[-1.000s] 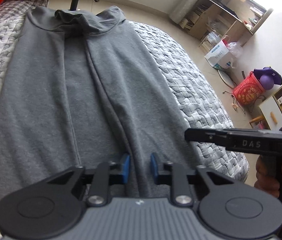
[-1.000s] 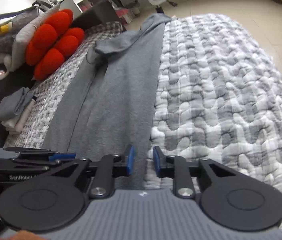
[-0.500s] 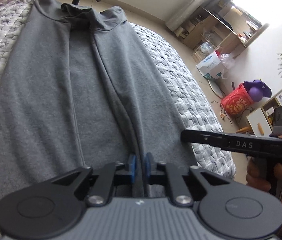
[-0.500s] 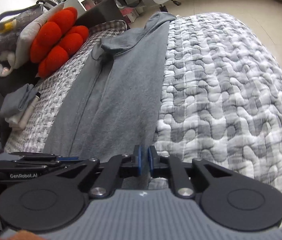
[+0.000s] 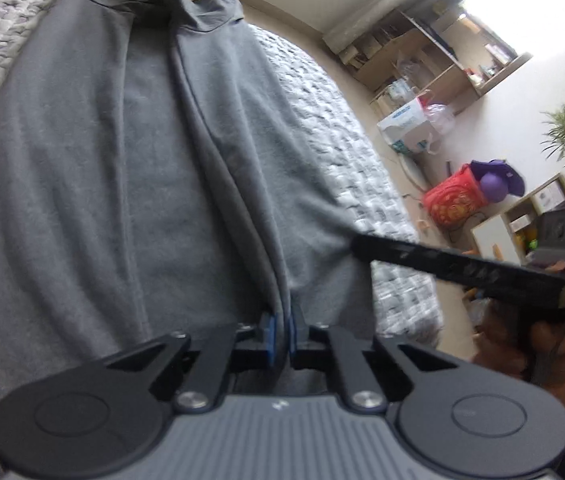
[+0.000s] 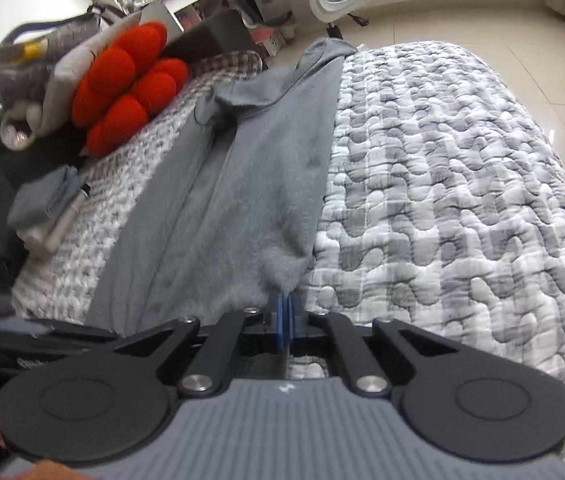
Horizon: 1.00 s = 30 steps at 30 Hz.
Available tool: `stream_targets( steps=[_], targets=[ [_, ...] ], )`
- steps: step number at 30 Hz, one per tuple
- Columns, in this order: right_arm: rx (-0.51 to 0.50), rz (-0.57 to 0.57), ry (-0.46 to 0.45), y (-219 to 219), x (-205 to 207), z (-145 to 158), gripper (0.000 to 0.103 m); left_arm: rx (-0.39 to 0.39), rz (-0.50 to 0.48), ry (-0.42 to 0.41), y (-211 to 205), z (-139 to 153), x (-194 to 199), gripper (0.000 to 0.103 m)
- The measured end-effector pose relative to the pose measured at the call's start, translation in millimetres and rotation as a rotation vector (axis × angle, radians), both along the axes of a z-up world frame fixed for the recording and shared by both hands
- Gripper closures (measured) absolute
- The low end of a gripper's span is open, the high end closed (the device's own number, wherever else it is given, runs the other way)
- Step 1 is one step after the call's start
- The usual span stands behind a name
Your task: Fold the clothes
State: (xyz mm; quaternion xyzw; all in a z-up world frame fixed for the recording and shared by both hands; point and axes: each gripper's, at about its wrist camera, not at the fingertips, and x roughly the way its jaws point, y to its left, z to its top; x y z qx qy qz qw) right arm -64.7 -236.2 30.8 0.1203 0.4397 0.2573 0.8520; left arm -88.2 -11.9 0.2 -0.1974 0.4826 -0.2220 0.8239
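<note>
A long grey garment (image 5: 130, 168) lies lengthwise on the quilted bed, its collar end far away. It also shows in the right wrist view (image 6: 242, 208). My left gripper (image 5: 281, 334) is shut on the garment's near hem at a middle fold. My right gripper (image 6: 284, 312) is shut on the near right corner of the hem and lifts it slightly. The right gripper also shows from the side in the left wrist view (image 5: 442, 258).
The grey-white quilt (image 6: 442, 200) covers the bed to the right of the garment. A red cushion (image 6: 126, 84), a grey bag and a small folded pile (image 6: 46, 208) lie at the left. An office chair, shelves and floor clutter (image 5: 458, 200) stand beyond the bed.
Both grippers have closed from open onto the garment's near hem. The hem now rises slightly and both views have moved in closer.
</note>
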Motion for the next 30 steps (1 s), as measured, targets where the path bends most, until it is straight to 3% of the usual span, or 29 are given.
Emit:
stream_targets(
  steps=[1,2,6,9,10,11,12,15,18,20,22,23,25,29,30],
  targets=[
    [-0.007,0.017,0.014,3,0,-3,0.090,0.003,-0.006,-0.004,0,0,-2,0.096],
    [-0.019,0.035,0.032,6,-1,-5,0.088,0.006,-0.011,-0.007,1,0,-3,0.096],
    [-0.010,0.058,0.070,6,-9,-11,0.087,0.037,-0.061,-0.030,-6,5,-12,0.081],
    [0.003,0.069,0.087,3,-19,-15,0.088,0.062,-0.090,-0.045,-13,5,-17,0.084],
    [-0.017,0.078,0.070,6,-23,-15,0.092,0.053,-0.093,-0.043,-13,4,-17,0.087],
    [-0.034,0.074,0.050,8,-26,-15,0.096,0.030,-0.096,-0.032,-13,3,-17,0.099],
    [-0.032,0.057,0.044,6,-27,-14,0.100,0.003,-0.096,-0.024,-14,3,-16,0.100],
    [0.022,-0.021,0.024,-10,-28,-7,0.101,-0.081,-0.096,-0.051,-13,7,-17,0.100],
    [0.046,-0.037,0.027,-17,-30,-6,0.101,-0.039,-0.087,-0.056,-12,4,-19,0.100],
    [0.049,-0.016,0.049,-14,-31,-9,0.095,-0.001,-0.079,-0.036,-10,-1,-19,0.100],
    [0.051,0.005,0.071,-12,-31,-12,0.087,-0.013,-0.072,-0.015,-9,-3,-20,0.099],
    [0.053,0.016,0.082,-11,-31,-13,0.086,-0.016,-0.074,-0.012,-10,-1,-20,0.093],
    [0.065,0.015,0.094,-12,-34,-14,0.065,-0.012,-0.088,-0.019,-12,2,-22,0.081],
    [0.045,0.067,0.094,-4,-44,-13,0.065,0.027,-0.109,-0.039,-21,3,-24,0.082],
    [0.014,0.083,0.073,2,-47,-13,0.074,0.036,-0.114,-0.044,-24,3,-24,0.088]
  ],
)
